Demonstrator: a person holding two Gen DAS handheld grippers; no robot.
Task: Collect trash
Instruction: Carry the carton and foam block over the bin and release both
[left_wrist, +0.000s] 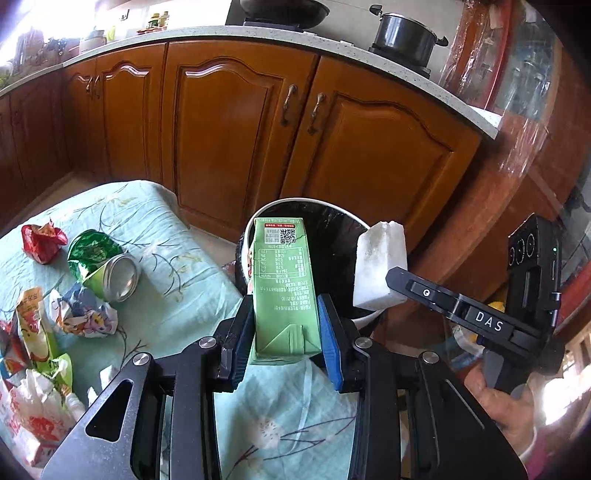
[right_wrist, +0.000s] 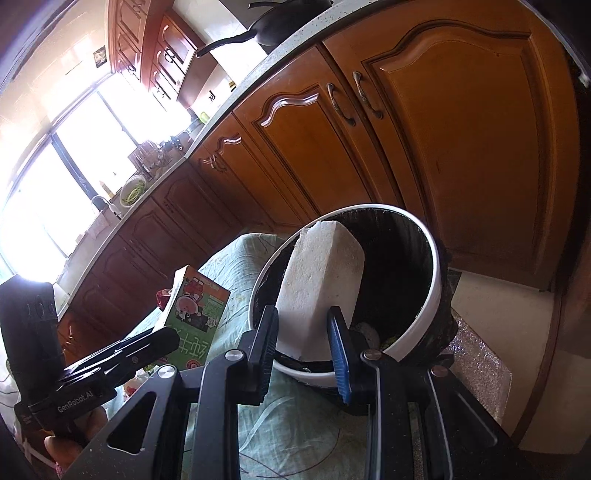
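My left gripper (left_wrist: 286, 339) is shut on a green drink carton (left_wrist: 282, 284), held upright at the near rim of the white bin (left_wrist: 258, 218), which is lined with a black bag. My right gripper (right_wrist: 303, 345) is shut on a white foam block (right_wrist: 319, 280), which hangs over the bin's (right_wrist: 436, 258) mouth. In the left wrist view the foam block (left_wrist: 380, 266) and the right gripper's finger (left_wrist: 458, 306) show to the right of the carton. The right wrist view has the carton (right_wrist: 195, 314) and the left gripper at its lower left.
Left on the light green floral cloth (left_wrist: 177, 240) lie a red wrapper (left_wrist: 42, 242), a green foil bag (left_wrist: 90, 253), a can (left_wrist: 118, 277), crumpled paper (left_wrist: 85, 312) and several more wrappers. Wooden cabinets (left_wrist: 236, 122) stand close behind the bin. A pot (left_wrist: 404, 35) sits on the counter.
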